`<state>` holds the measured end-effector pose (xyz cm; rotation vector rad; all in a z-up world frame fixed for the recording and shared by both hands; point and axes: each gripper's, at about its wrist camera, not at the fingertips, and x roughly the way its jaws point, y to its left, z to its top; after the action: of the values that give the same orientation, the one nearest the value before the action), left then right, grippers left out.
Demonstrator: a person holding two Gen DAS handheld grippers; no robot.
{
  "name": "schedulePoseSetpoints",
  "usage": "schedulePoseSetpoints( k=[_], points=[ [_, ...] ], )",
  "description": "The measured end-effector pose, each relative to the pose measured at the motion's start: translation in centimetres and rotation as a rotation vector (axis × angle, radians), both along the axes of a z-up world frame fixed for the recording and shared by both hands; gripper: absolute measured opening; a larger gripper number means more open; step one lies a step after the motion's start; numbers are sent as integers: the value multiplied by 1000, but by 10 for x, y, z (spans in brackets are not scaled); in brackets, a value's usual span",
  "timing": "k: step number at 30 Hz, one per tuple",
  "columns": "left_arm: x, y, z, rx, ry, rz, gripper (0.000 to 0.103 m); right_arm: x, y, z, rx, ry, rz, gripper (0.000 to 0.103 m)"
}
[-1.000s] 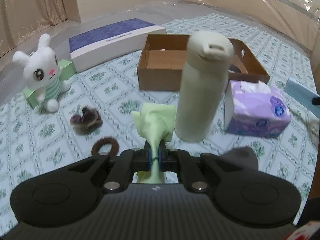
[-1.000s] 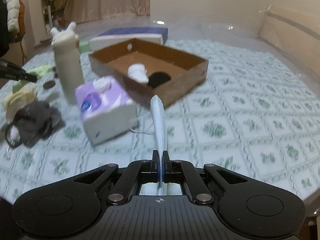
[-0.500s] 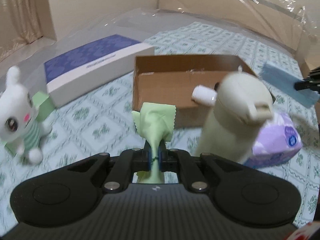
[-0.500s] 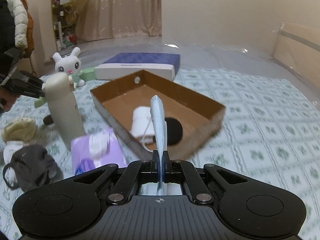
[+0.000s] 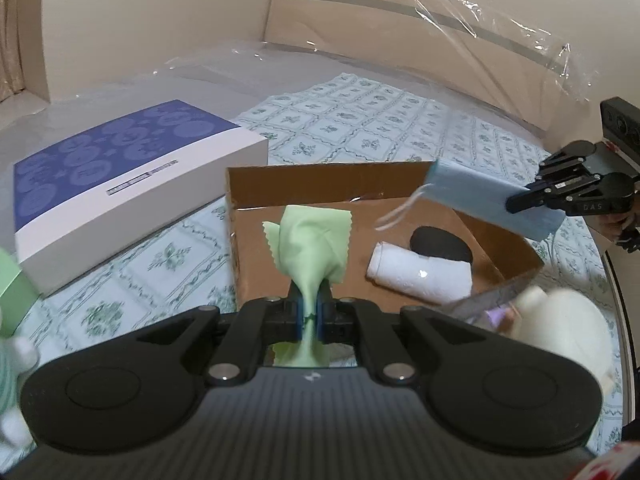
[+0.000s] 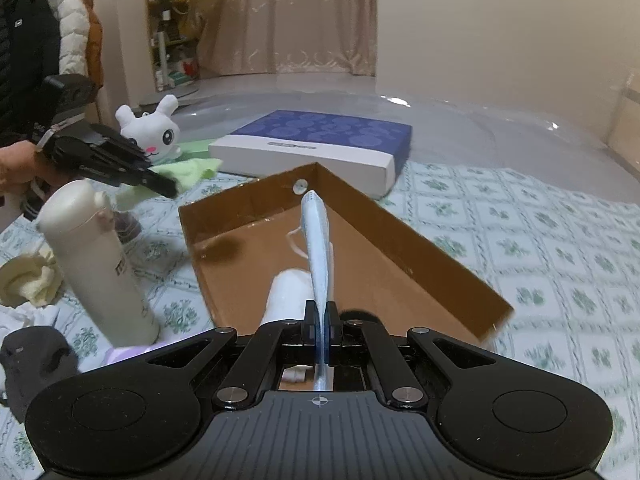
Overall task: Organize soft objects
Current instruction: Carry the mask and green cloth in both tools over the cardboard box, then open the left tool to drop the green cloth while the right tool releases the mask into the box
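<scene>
Surface: bed spread with a white quilt printed in green floral squares [image 5: 352, 120], the far part under clear plastic sheeting. Room: cream walls, a beige curtain [image 6: 288, 16], a rack of coats [image 6: 48, 40] at the left edge of the right wrist view.

Cardboard box [image 5: 320, 176], shallow and open-topped, on the quilt. Inside: a rolled white cloth [image 5: 420, 278] touching a black round item [image 5: 440, 240].

Left gripper [image 5: 310, 312]: jaws clenched on a light green cloth [image 5: 312, 240] with pinked edges, which stands up from the pads in front of the box's near wall. In the right wrist view the same gripper [image 6: 160, 182] is beside the box's left corner, the cloth trailing from its tip.

Right gripper [image 6: 322, 320]: jaws clamped on a blue face mask [image 6: 318, 248], seen edge-on, reaching over the box interior; a white ear loop hangs from it. In the left wrist view the mask [image 5: 492, 200] is seen broadside above the box's right wall.

Left wrist view only: headboard wrapped in plastic [image 5: 440, 32].

Right wrist view only: white bunny plush [image 6: 154, 136], cream bottle [image 6: 96, 260] standing left of the box, a grey soft item [image 6: 36, 356] and a pale yellow cloth [image 6: 28, 280] at far left.

Both views: blue-and-white flat box [image 5: 120, 184] behind the cardboard box
</scene>
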<state>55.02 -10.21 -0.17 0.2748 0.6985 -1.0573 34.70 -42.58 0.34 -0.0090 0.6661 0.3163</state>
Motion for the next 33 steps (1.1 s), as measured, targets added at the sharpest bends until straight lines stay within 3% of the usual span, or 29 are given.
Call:
schedulePoseSetpoints(
  k=[9, 22, 26, 33],
  points=[
    [19, -32, -12, -6, 19, -29, 5, 45, 8, -9, 3, -6, 47, 2],
    [38, -62, -20, -4, 21, -11, 7, 80, 15, -15, 15, 25, 30, 2],
    [39, -69, -29, 10, 30, -13, 24, 82, 13, -20, 20, 37, 20, 2],
    [37, -65, -28, 11, 10, 7, 27, 84, 10, -22, 29, 48, -1, 2]
  ],
)
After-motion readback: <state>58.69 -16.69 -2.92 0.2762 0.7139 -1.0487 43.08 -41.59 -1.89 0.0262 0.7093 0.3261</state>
